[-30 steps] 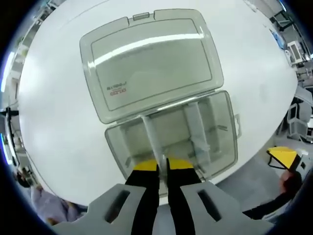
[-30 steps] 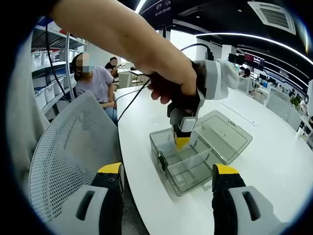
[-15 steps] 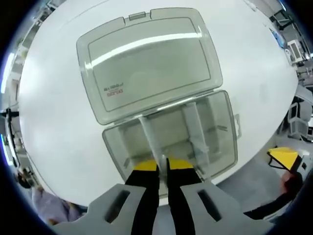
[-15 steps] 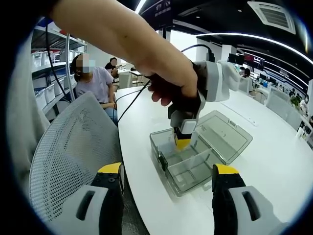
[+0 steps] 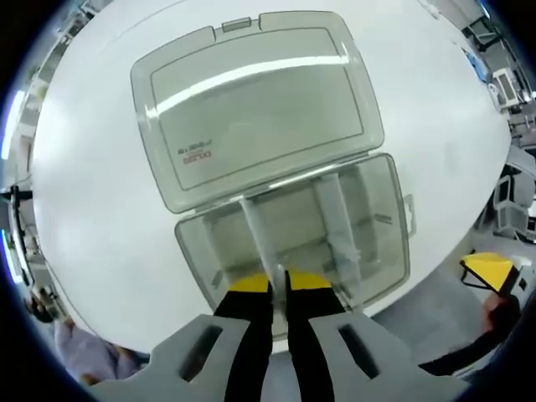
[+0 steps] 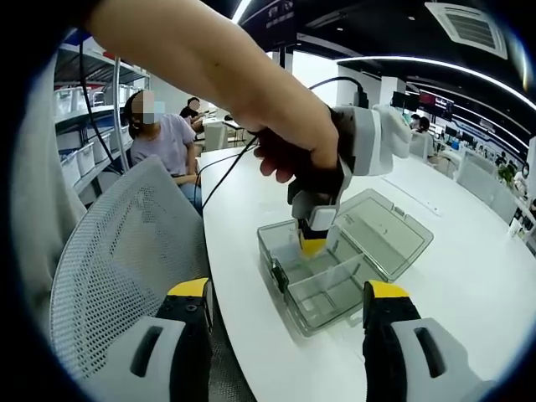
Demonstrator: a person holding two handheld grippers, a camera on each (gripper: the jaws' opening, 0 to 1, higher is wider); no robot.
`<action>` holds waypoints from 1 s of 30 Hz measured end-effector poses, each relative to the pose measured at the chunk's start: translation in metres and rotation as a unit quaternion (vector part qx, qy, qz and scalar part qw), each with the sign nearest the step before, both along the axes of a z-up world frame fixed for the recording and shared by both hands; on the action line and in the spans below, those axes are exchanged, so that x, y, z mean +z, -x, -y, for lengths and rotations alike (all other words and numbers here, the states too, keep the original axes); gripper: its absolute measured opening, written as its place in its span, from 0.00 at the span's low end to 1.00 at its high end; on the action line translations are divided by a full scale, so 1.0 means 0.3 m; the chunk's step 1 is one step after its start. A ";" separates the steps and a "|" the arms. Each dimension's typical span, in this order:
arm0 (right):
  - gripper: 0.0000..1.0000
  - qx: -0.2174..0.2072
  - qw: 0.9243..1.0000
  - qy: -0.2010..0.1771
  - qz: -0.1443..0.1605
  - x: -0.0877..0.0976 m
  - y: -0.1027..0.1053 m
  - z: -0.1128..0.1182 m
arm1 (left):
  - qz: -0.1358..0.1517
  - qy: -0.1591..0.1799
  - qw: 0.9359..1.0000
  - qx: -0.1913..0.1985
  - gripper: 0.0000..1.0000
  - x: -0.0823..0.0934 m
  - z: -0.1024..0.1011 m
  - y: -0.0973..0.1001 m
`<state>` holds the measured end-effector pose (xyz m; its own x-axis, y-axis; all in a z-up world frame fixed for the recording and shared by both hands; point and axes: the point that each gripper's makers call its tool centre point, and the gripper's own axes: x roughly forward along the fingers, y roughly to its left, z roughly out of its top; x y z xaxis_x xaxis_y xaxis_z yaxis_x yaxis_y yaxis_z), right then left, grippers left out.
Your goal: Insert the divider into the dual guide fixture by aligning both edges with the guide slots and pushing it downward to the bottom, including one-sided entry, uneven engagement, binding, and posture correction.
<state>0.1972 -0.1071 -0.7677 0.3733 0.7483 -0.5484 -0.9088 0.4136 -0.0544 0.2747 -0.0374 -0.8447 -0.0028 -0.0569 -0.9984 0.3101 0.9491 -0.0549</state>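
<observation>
- Nearest, at 6 o'clock in the left gripper view: left tool [image 5: 278, 285], yellow-tipped black jaws clenched on the near end of the thin translucent plastic divider [image 5: 258, 239], which stands on edge inside the clear grey plastic compartment box [image 5: 381, 251].
- Risk here: pinched at one end only, so a downward push likely seats the near edge first and leaves the far edge high; binding in the guide slots probable, cured by levelling rather than force.
- Further risk: box unrestrained on the white table [image 5: 92, 218]; possible sliding or tipping under a skewed push.
- At 3 o'clock of the held piece: second translucent divider [image 5: 335, 219] already standing in the box; contact with it possible if the tool drifts sideways.
- Beyond, at 12 o'clock: hinged transparent lid [image 5: 251, 105] lying open flat on the table.
- Right tool [image 6: 285, 335] released, jaws wide apart, held well apart from the box, above a grey mesh chair [image 6: 126, 251].
- Hard to make out: guide slots, depth of seating, far edge engagement — all lost in clear-on-clear plastic.
</observation>
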 end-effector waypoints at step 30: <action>0.71 -0.009 1.000 -0.006 0.004 0.008 -0.011 0.010 | 0.029 0.038 0.998 0.039 0.02 -0.023 -0.006 -0.002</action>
